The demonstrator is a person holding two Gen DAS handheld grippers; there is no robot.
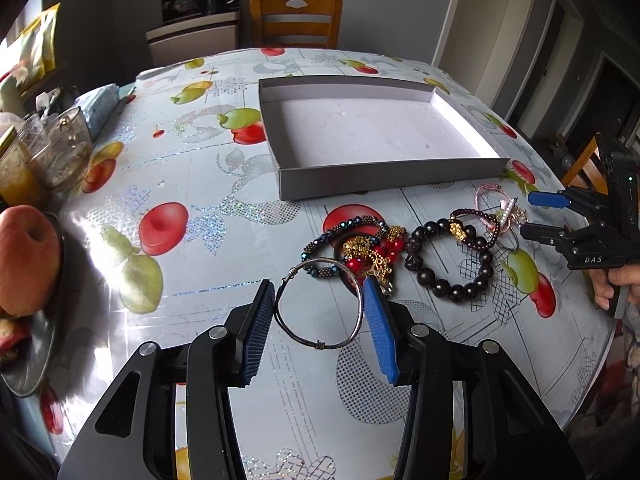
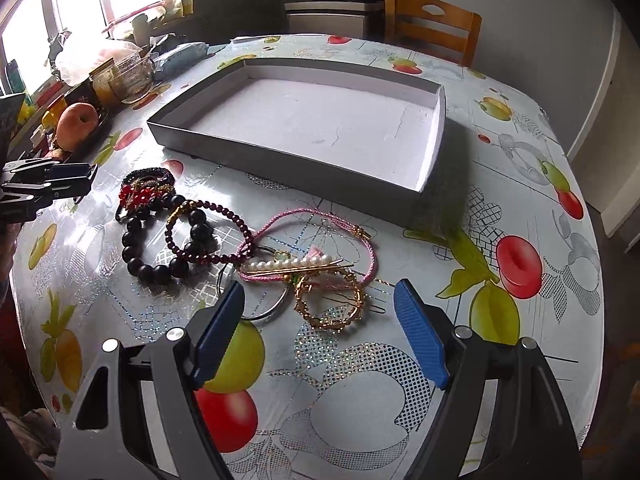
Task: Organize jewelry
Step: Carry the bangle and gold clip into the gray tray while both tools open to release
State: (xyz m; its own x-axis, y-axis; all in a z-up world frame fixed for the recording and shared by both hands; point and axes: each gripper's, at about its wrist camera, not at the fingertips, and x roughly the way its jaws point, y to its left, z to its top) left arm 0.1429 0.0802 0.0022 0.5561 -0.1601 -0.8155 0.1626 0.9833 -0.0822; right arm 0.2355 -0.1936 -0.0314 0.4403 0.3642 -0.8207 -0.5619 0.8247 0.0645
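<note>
Jewelry lies in a loose heap on a glossy tablecloth printed with red and green fruit (image 1: 168,184). In the left wrist view we see our left gripper (image 1: 320,304) at lower centre, its blue-padded jaws spread partly apart on either side of a thin silver wire bangle (image 1: 320,306); the pads sit just beside the ring, and we cannot tell whether they touch it. Right of it, mid-frame, lie a red and gold beaded cluster (image 1: 370,252) and a bracelet of large dark round beads (image 1: 450,266). A shallow white cardboard tray (image 1: 384,174) sits above them at upper centre. Our right gripper (image 1: 534,216) shows at the right edge.

In the right wrist view that gripper (image 2: 320,304) fills the bottom, jaws wide apart and holding nothing. Between and just above the pads lie a gold beaded hoop (image 2: 330,300), a pearl hair clip (image 2: 290,264) and a pink braided cord (image 2: 312,216). A peach-coloured apple (image 2: 76,124) rests at far left.
</note>
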